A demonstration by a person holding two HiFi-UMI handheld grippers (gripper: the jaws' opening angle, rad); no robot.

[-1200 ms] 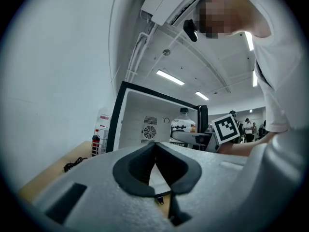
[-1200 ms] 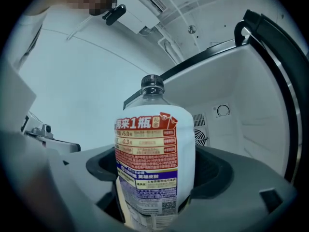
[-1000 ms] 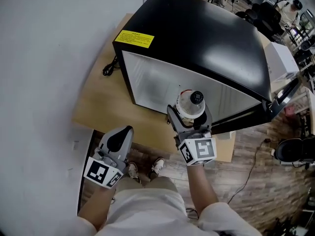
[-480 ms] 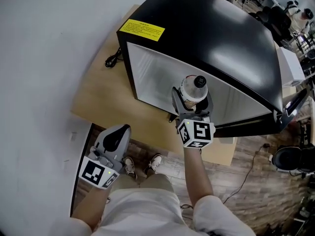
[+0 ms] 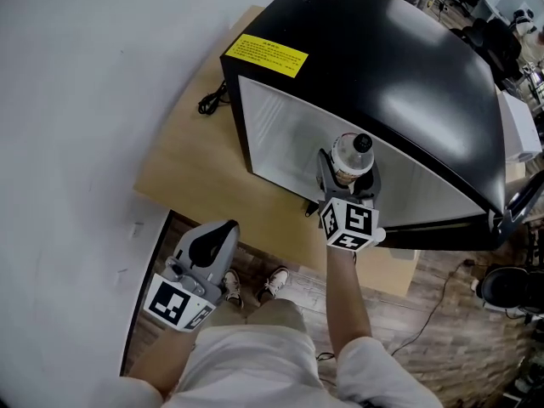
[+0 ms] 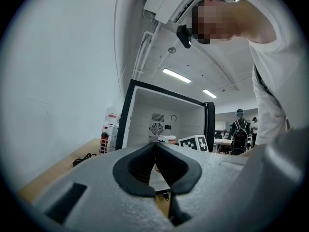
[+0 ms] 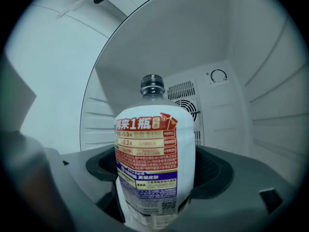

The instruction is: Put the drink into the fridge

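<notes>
Right gripper (image 5: 348, 175): jaws clamped on the lower body of the bottle (image 7: 152, 149), which is upright, dark cap (image 7: 152, 83) on top. The bottle label carries a red band reading "再来1瓶", with "5.0" and "0.3" beneath it; the smaller print and the code at the foot are not legible. The bottle is at the open front of the fridge (image 5: 382, 66), with the white interior and a round fan grille (image 7: 186, 98) behind it. Left gripper (image 6: 154, 146): jaws closed together, nothing between them, held low near the person's body, well apart from the fridge. The fridge casing is black and stands on a wooden table (image 5: 195, 177). A yellow label (image 5: 266, 55) sits on its top corner, text too small to read. A black cable (image 5: 208, 102) lies coiled beside it
</notes>
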